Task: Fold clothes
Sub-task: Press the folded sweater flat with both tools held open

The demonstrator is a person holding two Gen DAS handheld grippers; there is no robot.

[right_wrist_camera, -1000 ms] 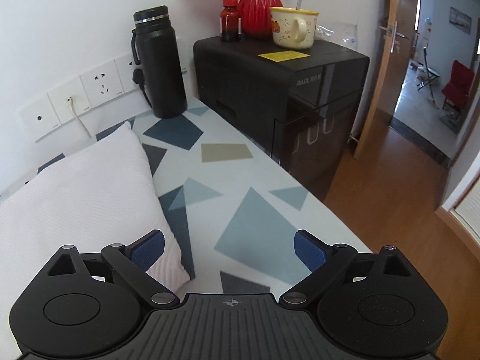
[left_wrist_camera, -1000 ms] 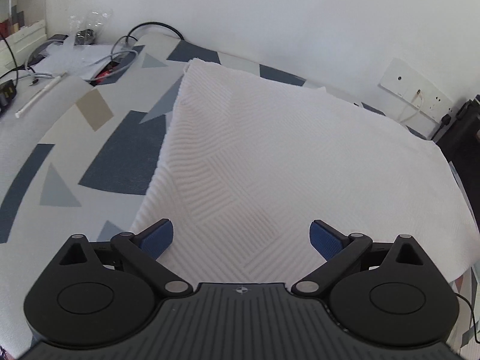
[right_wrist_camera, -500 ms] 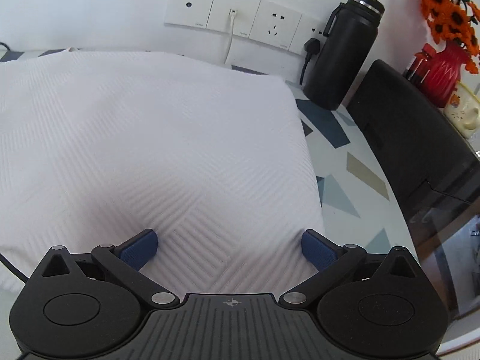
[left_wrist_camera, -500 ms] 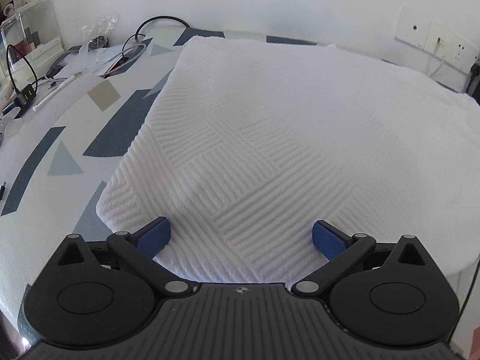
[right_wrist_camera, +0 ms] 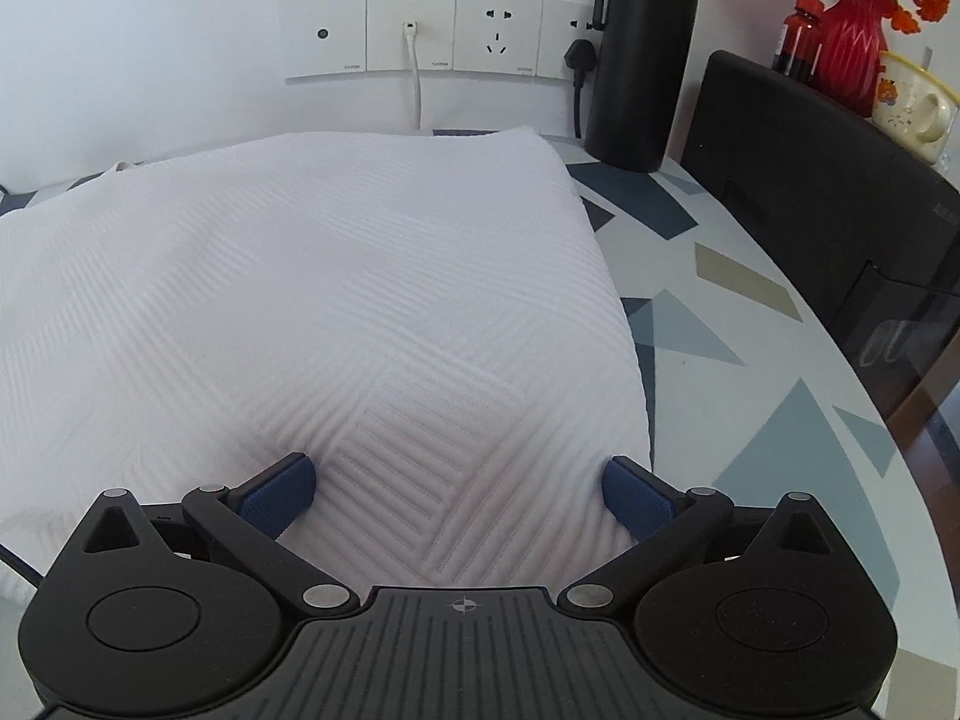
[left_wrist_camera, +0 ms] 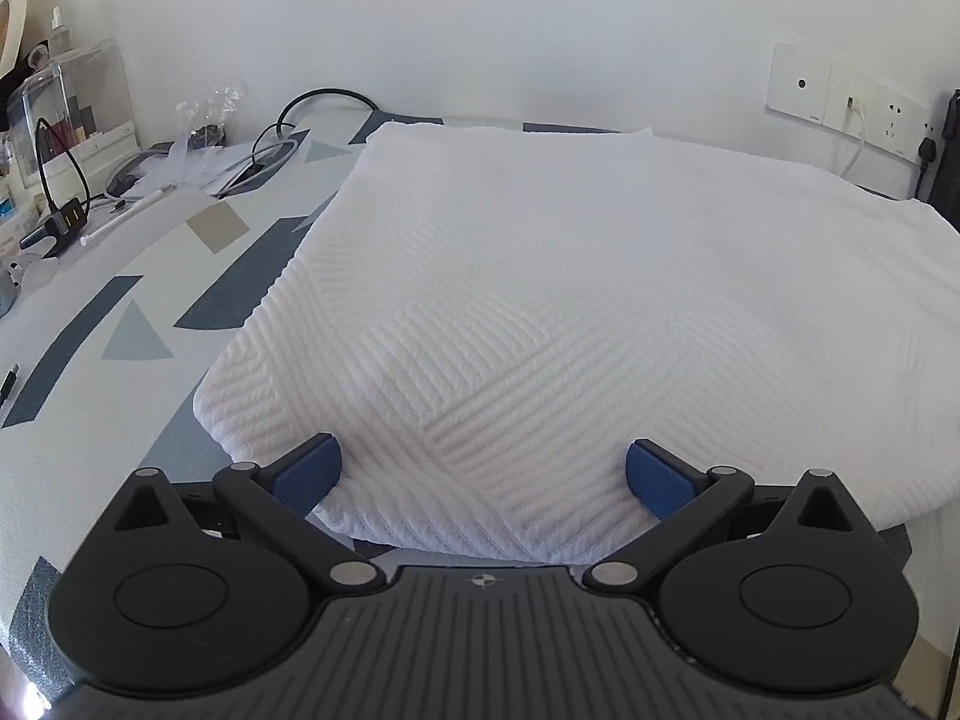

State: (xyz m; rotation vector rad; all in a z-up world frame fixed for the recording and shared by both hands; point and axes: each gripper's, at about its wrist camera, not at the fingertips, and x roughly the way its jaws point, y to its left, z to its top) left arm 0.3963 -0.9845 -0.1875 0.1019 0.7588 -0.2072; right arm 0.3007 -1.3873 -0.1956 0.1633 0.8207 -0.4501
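Both grippers have swung in over one white textured garment [left_wrist_camera: 600, 300] within the past second, its near hem now lying between each set of jaws. Left gripper [left_wrist_camera: 483, 474] and right gripper [right_wrist_camera: 459, 495] hover with jaws released, blue pads wide apart, gripping nothing. Spread flat on the patterned counter [right_wrist_camera: 750, 360] ahead of the jaws, the cloth appears unfolded or only part-folded; every remaining fold awaits. One black flask [right_wrist_camera: 645, 54] stands beyond.

Cloth [left_wrist_camera: 576, 276] lies spread on table [left_wrist_camera: 90, 300]. Flask [right_wrist_camera: 645, 54] behind its right corner, cabinet [right_wrist_camera: 828, 180] further right. Cables [left_wrist_camera: 264, 150] left.
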